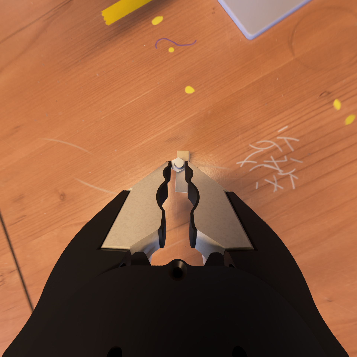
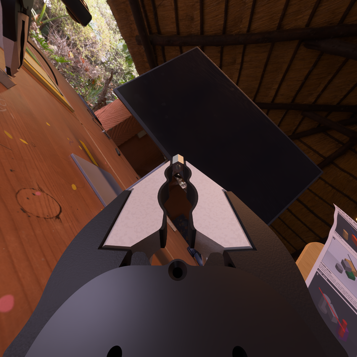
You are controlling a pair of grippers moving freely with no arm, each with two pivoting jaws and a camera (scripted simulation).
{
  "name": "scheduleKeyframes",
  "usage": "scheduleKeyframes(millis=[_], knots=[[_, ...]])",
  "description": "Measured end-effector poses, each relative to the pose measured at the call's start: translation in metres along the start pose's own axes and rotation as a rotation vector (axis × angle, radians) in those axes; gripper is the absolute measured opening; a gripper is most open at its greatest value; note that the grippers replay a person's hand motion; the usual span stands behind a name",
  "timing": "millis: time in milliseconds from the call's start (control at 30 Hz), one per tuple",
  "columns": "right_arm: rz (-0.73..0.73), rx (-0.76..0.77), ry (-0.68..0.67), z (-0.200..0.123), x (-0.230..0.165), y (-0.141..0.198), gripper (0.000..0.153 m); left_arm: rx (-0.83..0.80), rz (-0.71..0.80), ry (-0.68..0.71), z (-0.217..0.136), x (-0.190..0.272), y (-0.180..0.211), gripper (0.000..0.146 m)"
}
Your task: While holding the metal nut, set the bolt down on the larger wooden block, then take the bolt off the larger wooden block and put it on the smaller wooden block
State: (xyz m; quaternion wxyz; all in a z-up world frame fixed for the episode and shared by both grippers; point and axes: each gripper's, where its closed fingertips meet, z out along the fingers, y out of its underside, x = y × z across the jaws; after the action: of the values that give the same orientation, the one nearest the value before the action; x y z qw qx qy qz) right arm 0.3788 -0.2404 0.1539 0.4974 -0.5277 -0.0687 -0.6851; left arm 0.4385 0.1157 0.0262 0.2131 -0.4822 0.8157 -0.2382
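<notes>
Left tongs (image 1: 178, 164), near field: tips drawn in narrow and clamped on the bolt (image 1: 178, 164) by its hex head, seen end-on, shank pointing away toward the counter (image 1: 77, 96). Directly beneath the bolt sits a pale wooden block (image 1: 181, 183), a narrow strip showing between the fingers and a short tab of it beyond the tips. Cannot tell from this view whether it is the larger or the smaller block, nor whether the bolt already touches it.

Step in hand, by my reading: placing or lifting the bolt at this block. To do it well, keep the shank square to the block's top, come straight along the shank's line, and release only once the bolt bears on the wood; the block is narrow, so sideways drift would tip the bolt off.

Right tongs (image 2: 178, 166): narrow as well, pinching the metal nut (image 2: 178, 163) at the very tips, bore facing the camera. Held up off the counter, well apart from the blocks. Shallow grip; keep it steady and still.

Farther off: yellow paint spots (image 1: 189, 89), white scratches (image 1: 274, 160), a grey tray (image 1: 257, 15) corner; behind the nut, a dark monitor (image 2: 222, 125).
</notes>
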Motion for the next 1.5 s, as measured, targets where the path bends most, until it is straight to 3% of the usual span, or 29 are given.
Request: scheduleKeyframes(millis=[167, 200, 233, 333, 433, 533, 667, 767, 933, 1000, 1067, 1300, 1500], knots=[[-0.006, -0.001, -0.007, 0.0, -0.002, -0.001, 0.01, -0.025, 0.179, -0.158, -0.002, 0.0, 0.004, 0.015], [-0.007, -0.001, -0.009, 0.0, -0.002, -0.001, 0.01, -0.019, 0.212, -0.182, -0.004, 0.001, 0.003, 0.027], [-0.008, -0.002, -0.011, 0.0, -0.003, -0.001, 0.01, -0.01, 0.243, -0.206, -0.004, 0.001, 0.003, 0.029], [-0.011, -0.004, -0.015, 0.001, -0.004, -0.001, 0.01, 0.043, 0.293, -0.256, -0.007, 0.003, -0.003, 0.023], [-0.016, -0.005, -0.019, 0.001, -0.005, -0.001, 0.01, 0.046, 0.226, -0.169, -0.003, 0.007, -0.001, 0.022], [-0.018, -0.006, -0.022, 0.001, -0.006, -0.001, 0.01, 0.029, 0.204, -0.212, -0.003, 0.0, -0.001, 0.035], [-0.017, -0.009, -0.028, 0.001, -0.007, 0.0, 0.01, 0.02, 0.175, -0.243, -0.006, -0.004, 0.0, 0.036], [-0.019, -0.009, -0.029, 0.001, -0.008, 0.0, 0.01, -0.007, 0.109, -0.228, -0.005, -0.006, 0.003, 0.033], [-0.026, -0.008, -0.029, 0.0, -0.008, 0.0, 0.01, -0.045, -0.047, -0.077, 0.001, -0.002, 0.008, 0.026], [-0.028, -0.007, -0.029, 0.0, -0.008, 0.0, 0.01, -0.037, -0.07, -0.041, 0.003, -0.001, 0.008, 0.015], [-0.03, -0.008, -0.031, 0.0, -0.008, 0.0, 0.01, -0.032, -0.061, -0.036, 0.003, 0.0, 0.008, 0.015], [-0.009, -0.012, -0.03, 0.0, -0.007, 0.002, 0.01, 0.062, 0.12, -0.158, -0.015, 0.0, -0.007, 0.015], [-0.013, -0.019, -0.038, 0.001, -0.008, 0.003, 0.01, 0.214, 0.336, -0.255, -0.086, 0.026, -0.056, 0.015]])
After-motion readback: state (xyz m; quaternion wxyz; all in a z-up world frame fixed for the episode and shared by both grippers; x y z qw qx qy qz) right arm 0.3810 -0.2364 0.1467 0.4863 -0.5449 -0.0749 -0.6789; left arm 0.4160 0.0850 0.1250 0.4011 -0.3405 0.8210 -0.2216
